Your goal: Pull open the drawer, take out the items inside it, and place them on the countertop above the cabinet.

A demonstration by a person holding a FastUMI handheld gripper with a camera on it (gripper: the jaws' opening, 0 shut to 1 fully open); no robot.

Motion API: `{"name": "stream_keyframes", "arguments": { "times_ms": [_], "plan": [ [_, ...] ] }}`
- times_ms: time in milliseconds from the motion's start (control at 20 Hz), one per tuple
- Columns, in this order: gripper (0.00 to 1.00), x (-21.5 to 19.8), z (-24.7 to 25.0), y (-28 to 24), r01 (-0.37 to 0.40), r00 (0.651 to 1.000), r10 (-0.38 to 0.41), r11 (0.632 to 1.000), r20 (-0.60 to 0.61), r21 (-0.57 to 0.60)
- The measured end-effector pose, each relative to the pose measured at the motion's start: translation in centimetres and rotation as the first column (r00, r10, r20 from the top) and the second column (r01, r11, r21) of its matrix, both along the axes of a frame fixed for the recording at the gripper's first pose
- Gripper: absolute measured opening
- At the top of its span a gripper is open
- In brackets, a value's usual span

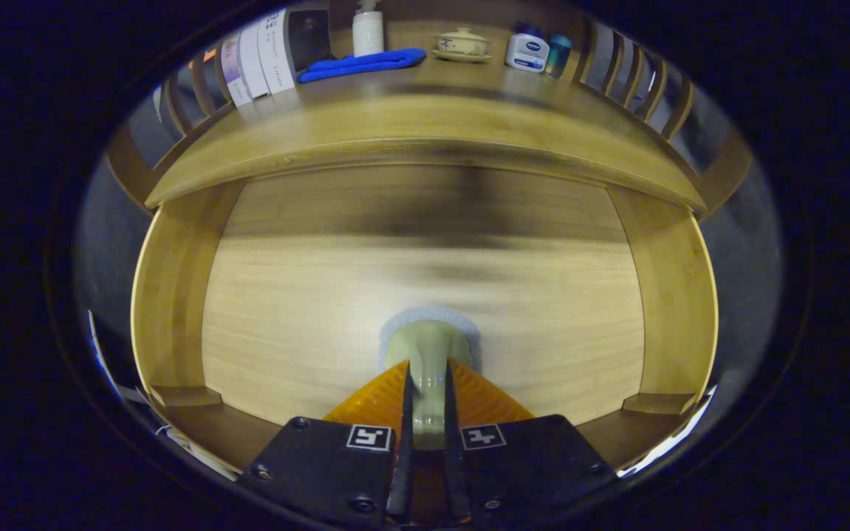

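Observation:
I look down into the pulled-out wooden drawer, whose floor is blurred. My gripper is shut on a pale green item with a rounded head. Both fingers press its narrow stem, and the head sticks out just ahead of the fingertips. A grey-blue round edge shows behind the head; I cannot tell whether it belongs to the item. The item hangs over the near half of the drawer floor. Beyond the drawer, the cabinet's countertop curves across.
On the far side of the countertop lie a blue cloth, a white pump bottle, a lidded cup on a saucer, a white jar, a teal bottle and upright boxes. Wooden rails fence both ends.

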State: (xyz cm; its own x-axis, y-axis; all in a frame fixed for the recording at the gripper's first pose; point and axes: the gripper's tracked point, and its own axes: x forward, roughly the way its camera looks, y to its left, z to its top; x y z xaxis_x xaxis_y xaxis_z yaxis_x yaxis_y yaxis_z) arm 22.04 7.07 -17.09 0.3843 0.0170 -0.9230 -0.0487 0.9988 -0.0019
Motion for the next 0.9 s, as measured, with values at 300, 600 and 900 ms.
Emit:
{"name": "stream_keyframes", "arguments": {
  "times_ms": [300,600,900],
  "plan": [
    [0.19,-0.1,3.1,-0.2,-0.018,0.998,0.014,0.997,0.057,0.071],
    [0.19,0.2,9.0,-0.4,-0.047,0.989,0.027,0.990,0.145,0.135],
    [0.19,3.8,14.9,-0.5,-0.044,0.973,0.004,0.985,0.229,0.168]
  ]
}}
